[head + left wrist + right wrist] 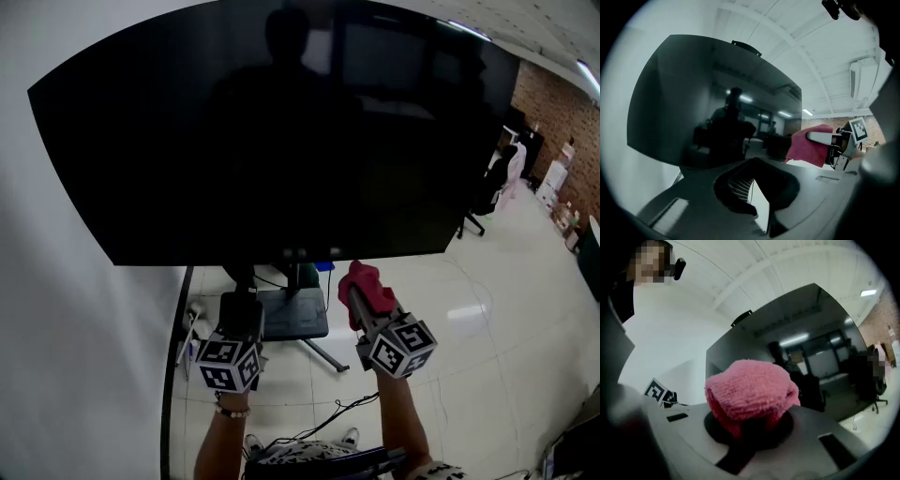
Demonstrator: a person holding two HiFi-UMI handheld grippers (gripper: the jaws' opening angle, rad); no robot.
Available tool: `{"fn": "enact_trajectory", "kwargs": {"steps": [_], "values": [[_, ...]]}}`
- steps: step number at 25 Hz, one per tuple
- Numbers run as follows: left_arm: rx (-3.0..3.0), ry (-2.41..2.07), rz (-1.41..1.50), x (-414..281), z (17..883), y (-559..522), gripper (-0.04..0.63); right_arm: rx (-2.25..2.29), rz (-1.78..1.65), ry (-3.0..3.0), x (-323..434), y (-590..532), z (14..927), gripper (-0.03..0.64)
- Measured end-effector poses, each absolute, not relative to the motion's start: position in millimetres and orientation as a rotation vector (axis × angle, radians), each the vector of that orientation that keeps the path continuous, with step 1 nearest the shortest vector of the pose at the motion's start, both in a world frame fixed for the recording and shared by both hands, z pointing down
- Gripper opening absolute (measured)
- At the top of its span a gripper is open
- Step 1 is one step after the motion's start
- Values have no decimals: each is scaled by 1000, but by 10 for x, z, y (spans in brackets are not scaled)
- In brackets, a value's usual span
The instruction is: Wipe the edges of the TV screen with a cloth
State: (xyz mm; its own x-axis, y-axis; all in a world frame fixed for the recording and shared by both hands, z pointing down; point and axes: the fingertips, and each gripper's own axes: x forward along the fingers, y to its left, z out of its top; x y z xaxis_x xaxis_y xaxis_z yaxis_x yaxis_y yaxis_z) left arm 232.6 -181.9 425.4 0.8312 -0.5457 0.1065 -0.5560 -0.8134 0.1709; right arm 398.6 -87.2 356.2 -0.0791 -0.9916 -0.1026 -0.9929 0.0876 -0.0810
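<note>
Head view: you face the TV screen (pixel 272 131), dark and switched off, with your outline reflected in it. It fills the upper part of the view, and its bottom edge runs just above both tools.

Right gripper (pixel 359 294): its jaws are clamped on the cloth (pixel 367 283), a pink terry wad bunched over the tips. The right gripper view shows the wad filling the gap between the jaws and bulging above them. The cloth sits just under the screen's bottom edge, right of that edge's middle. You cannot tell from any view whether it touches the edge.

Left gripper (pixel 241 300): it is held beside the right one, under the left half of the bottom edge and clear of the screen. In the left gripper view its jaws stand slightly apart, with a ribbed pad and a sliver of floor showing through and nothing between them. That view also catches the cloth off to the right, against the screen's lower right corner.

Marker cubes (pixel 228 364) ride on both tools, near your wrists. The stand base (pixel 292 315) rests on the pale floor (pixel 487 375), between and beyond the two grippers.
</note>
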Motion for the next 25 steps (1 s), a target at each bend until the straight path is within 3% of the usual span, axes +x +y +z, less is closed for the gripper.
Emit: {"fn": "enact_trajectory", "kwargs": {"steps": [12,19,25], "values": [[3031,-842,-114,2448,2246,-2091,2,-1984,651,2080,4289,-1114,725,44],[3036,-822,-191,2405,1459,-2281,2,-1941,785,2006,4419,-1354,-822,44],[3059,-810,-211,2500,1159,-2359,2,-2051,850,2031,4455,-1693,-1526,44]]}}
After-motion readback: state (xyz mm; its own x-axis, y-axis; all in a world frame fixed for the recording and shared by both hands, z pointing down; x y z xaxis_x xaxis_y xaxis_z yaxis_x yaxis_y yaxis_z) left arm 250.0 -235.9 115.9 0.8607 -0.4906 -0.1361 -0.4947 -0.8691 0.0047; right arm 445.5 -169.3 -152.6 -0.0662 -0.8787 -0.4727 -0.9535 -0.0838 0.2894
